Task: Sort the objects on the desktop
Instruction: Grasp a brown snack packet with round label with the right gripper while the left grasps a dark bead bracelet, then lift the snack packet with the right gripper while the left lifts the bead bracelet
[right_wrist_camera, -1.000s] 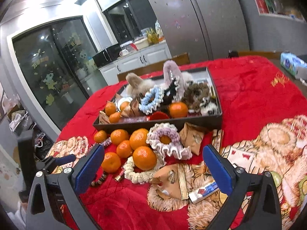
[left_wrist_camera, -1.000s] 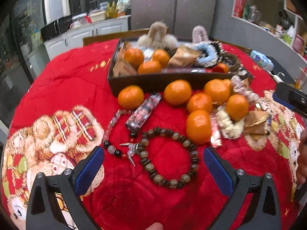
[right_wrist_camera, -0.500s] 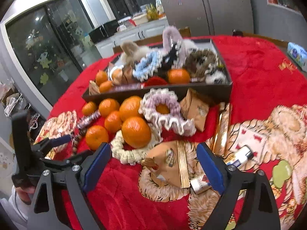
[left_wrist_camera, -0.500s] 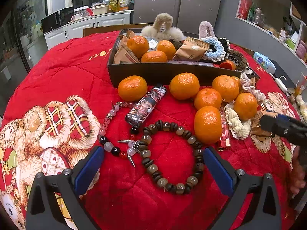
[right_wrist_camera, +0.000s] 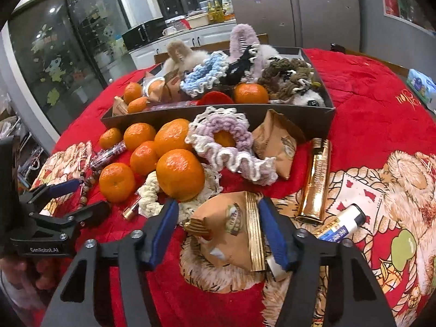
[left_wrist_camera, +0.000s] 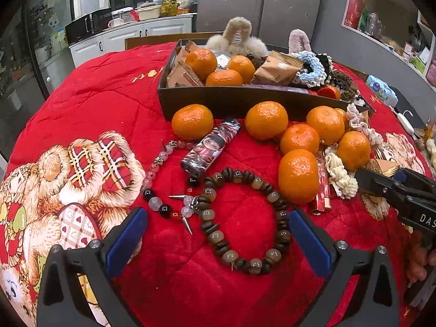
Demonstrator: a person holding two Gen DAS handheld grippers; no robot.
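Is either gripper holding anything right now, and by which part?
Nothing is gripped yet. The right gripper is closing around the brown snack packet, across its width; the left gripper is open above the bead bracelet.

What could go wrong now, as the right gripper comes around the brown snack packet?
1. The right gripper is closing around the snack packet, whose soft wrapper may crumple or slip out.
2. A white tube lies partly under the packet beside the right-hand pad, so it may be dragged along.
3. An orange sits just behind the packet on a cream scrunchie; a nudge may roll it.
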